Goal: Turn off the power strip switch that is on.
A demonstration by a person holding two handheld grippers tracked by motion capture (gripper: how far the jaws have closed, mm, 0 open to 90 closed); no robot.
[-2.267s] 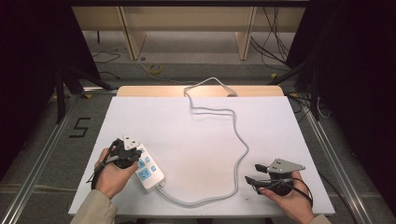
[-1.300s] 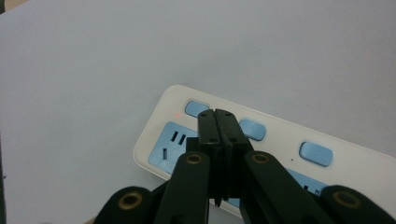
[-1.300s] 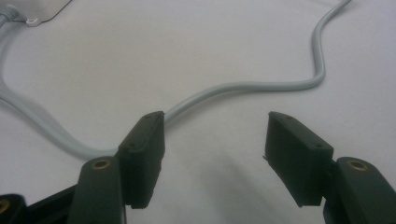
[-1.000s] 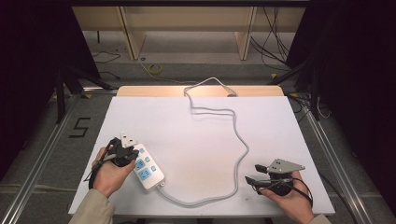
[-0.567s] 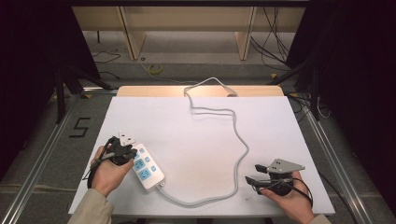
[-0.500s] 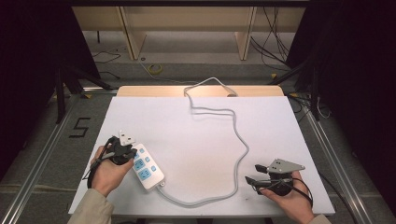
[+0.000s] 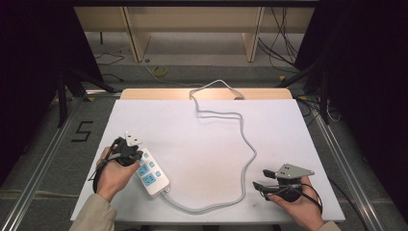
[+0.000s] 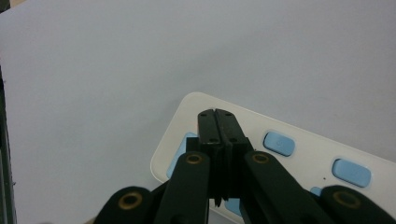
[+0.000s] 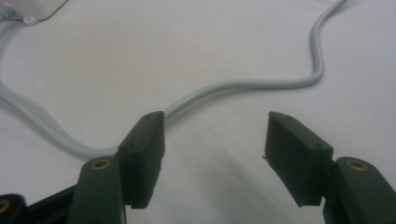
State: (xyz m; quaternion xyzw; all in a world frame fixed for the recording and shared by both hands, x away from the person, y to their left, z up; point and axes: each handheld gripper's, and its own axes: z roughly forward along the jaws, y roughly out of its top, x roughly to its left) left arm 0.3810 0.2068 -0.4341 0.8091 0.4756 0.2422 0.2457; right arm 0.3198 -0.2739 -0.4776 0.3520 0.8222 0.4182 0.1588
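Observation:
A white power strip with blue sockets lies at the table's front left, and its grey cable snakes away to the far edge. My left gripper hovers at the strip's far end with its jaws pressed together and nothing between them. In the left gripper view the shut tips sit over the strip by a blue socket; whether they touch it I cannot tell. My right gripper rests at the front right, open. In the right gripper view its jaws stand wide just short of the cable.
The white table top ends in a wooden strip at the back. The cable runs off that far edge toward the floor. Dark curtains and metal rails flank the table on both sides.
My left gripper has drifted slightly toward the far left along the strip's end. The right gripper and the cable have stayed put.

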